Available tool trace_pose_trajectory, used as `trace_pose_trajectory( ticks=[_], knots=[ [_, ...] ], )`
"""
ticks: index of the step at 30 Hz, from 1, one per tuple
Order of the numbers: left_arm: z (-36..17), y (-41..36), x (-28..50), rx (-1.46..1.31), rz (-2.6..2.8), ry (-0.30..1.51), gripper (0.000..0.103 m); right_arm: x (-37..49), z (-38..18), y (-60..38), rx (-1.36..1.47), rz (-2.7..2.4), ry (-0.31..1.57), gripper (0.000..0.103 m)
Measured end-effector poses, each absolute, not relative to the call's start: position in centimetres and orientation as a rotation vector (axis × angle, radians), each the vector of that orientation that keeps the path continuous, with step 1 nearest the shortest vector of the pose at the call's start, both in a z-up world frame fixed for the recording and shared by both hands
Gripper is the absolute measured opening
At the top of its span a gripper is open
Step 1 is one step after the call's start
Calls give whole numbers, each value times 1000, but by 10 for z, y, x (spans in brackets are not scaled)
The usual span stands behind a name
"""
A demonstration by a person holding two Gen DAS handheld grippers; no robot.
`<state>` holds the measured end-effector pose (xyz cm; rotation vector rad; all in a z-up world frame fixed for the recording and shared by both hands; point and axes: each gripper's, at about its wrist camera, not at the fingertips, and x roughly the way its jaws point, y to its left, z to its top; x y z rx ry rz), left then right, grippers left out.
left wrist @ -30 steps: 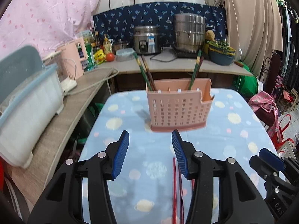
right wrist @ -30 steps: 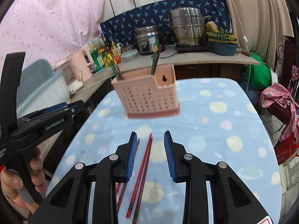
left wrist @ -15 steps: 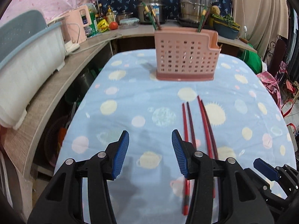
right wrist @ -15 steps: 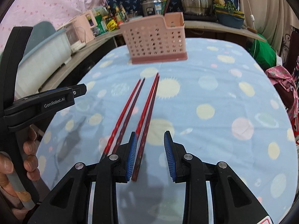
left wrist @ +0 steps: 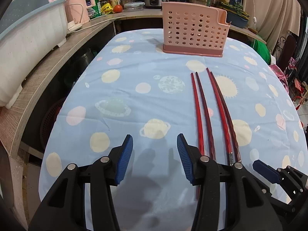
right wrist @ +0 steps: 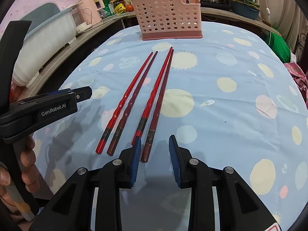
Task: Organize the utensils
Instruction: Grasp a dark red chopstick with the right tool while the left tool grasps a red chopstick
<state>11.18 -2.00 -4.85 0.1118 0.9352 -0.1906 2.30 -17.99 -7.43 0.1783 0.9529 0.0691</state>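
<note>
Since a second ago both grippers have come down and tipped toward the tabletop [left wrist: 134, 100]. The holder [left wrist: 194, 31], which then filled the middle of each view, now sits high near the far edge, and the chopsticks [right wrist: 146, 100], earlier half hidden behind the fingers, now show along nearly their whole length.

The chopsticks lie flat on the blue planet-print cloth, long axes running near to far, thin tips toward the holder and thick decorated butts toward the grippers. There are four on the cloth, in two pairs side by side; the sticks in each pair almost touch, with a narrow gap between the pairs. They stop short of the holder, not touching it.

The left gripper [left wrist: 155, 157] stands open over bare cloth, nothing between its blue pads, the chopsticks just to its right. The right gripper [right wrist: 155, 156] is open too, narrower; the butt of the rightmost chopstick [right wrist: 152, 130] lies between its pads, close to the left one and, as far as I can tell, not pressed by either.

One pink holder stands upright, with more chopsticks poking out of it; their number cannot be told.
</note>
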Motion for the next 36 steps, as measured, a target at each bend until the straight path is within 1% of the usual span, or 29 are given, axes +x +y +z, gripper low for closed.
trace_pose_trajectory(
  ticks=[7,13,15,19,23,36],
  knots=[
    [-53,-14,108,101,-191,945,46,25,-79,-174,154,70,959,27],
    [-55,-13,102,99,-205,948,50,26,-81,-174,128,49,947,16],
    [-56,-14,100,98,-214,950,51,26,-82,-176,124,38,944,9],
    [-58,-19,95,109,-236,952,54,25,-83,-180,137,29,938,8],
    [-60,-24,89,112,-263,958,59,22,-83,-189,161,-1,928,7],
    [-75,-42,79,143,-329,1004,59,19,-84,-202,203,-23,924,7]
  ],
)
